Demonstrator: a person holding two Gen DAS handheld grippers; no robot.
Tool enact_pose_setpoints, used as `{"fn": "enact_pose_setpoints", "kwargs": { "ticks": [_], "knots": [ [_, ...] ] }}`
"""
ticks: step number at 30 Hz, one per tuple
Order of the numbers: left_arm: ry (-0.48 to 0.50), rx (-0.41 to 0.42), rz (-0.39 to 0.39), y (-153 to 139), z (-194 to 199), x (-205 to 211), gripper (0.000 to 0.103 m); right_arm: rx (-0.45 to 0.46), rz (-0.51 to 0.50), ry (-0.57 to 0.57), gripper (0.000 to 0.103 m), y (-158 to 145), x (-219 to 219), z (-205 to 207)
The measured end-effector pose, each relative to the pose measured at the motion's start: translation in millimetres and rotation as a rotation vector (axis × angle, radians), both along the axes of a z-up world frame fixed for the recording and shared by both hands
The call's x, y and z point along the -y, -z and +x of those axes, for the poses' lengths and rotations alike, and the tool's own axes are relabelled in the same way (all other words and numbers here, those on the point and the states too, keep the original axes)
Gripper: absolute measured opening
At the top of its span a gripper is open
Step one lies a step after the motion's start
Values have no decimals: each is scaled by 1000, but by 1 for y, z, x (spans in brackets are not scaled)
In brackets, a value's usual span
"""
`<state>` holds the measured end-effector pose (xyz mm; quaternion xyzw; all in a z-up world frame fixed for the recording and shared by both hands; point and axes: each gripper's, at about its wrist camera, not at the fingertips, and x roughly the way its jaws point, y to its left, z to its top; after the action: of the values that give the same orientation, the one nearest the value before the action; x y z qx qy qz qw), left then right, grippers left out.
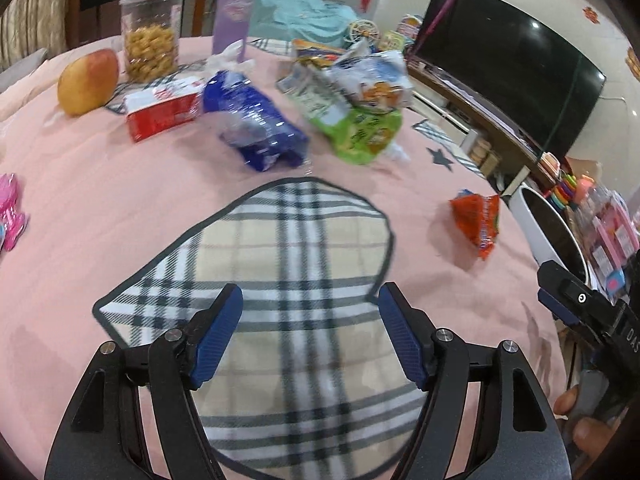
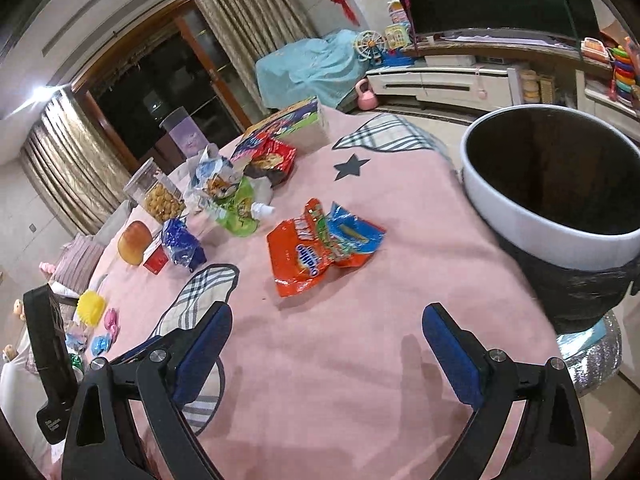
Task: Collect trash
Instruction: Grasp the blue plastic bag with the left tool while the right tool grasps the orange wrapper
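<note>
While both tools hang over the pink tablecloth [image 2: 360, 360], neither one holds anything. The left gripper [image 1: 310, 300] has its 2 blue-padded fingers [image 1: 222, 332] spread wide above a plaid patch [image 1: 288, 264] sewn into the cloth, near the table's front edge. The right gripper [image 2: 326, 320] is likewise spread, with bare pink cloth between its blue pads [image 2: 452, 356], close to the table's right edge.

An orange snack wrapper [image 2: 308, 252], crumpled and lying flat with a blue-and-green wrapper [image 2: 352, 232] touching its right side, sits ahead of the right gripper toward the table's right edge; the left wrist view shows the same orange wrapper [image 1: 478, 220] well apart from the left gripper. Just beyond that right edge stands a white-rimmed trash bin [image 2: 516, 208] lined with a black bag, its mouth open and dark inside.

Farther toward the table's middle lie a blue plastic bag [image 1: 256, 124], a green pouch [image 1: 368, 136] with a pale blue-and-white packet [image 1: 372, 76] on top of it, and a red-and-white carton [image 1: 164, 110]. Toward the far edge are an apple [image 1: 88, 82], a clear jar of yellow snacks [image 1: 150, 36] and a purple tumbler [image 1: 234, 12]. A pink wrapper [image 1: 10, 216] lies at the left edge.
</note>
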<state>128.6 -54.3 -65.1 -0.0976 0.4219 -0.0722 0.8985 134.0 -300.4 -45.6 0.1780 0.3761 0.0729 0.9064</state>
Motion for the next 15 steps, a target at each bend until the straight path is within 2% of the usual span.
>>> {"fn": "enact_pose_setpoints", "kwargs": {
  "ticks": [15],
  "knots": [
    [-27,-7,-1,-1,19,-9,78,-29,11,-12,97,11,-9,21]
  ]
}}
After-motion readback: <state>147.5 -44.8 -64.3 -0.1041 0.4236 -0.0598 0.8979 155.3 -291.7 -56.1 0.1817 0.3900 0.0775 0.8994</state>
